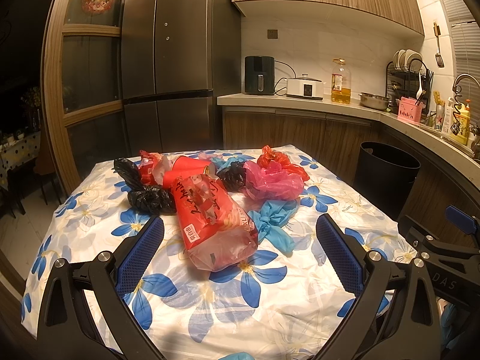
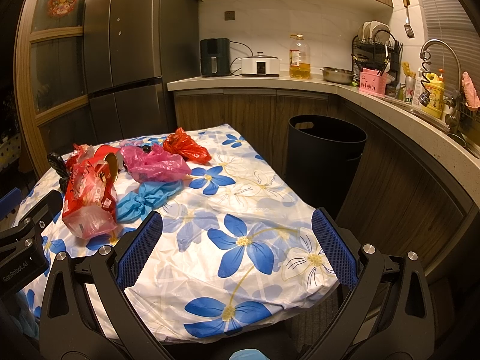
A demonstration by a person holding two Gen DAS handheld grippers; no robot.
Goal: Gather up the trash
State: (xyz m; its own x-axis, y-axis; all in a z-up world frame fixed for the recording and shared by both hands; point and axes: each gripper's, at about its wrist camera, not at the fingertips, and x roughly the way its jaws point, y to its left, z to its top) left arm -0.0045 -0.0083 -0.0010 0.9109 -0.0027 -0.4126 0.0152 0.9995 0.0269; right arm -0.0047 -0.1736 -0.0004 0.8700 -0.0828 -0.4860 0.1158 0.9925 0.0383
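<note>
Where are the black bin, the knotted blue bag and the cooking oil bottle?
black bin [image 2: 325, 153], right wrist view, front wall.
knotted blue bag [image 1: 271, 220], left wrist view, at its knot.
cooking oil bottle [image 2: 299, 60], right wrist view, body beside the label.

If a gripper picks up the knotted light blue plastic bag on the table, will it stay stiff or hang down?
The knotted light blue plastic bag will probably flop: its thin film fans out loosely on both sides of the knot. It looks flat and empty, so it is likely very light. Gripping at the knot seems safest, since smooth film may slip.
</note>
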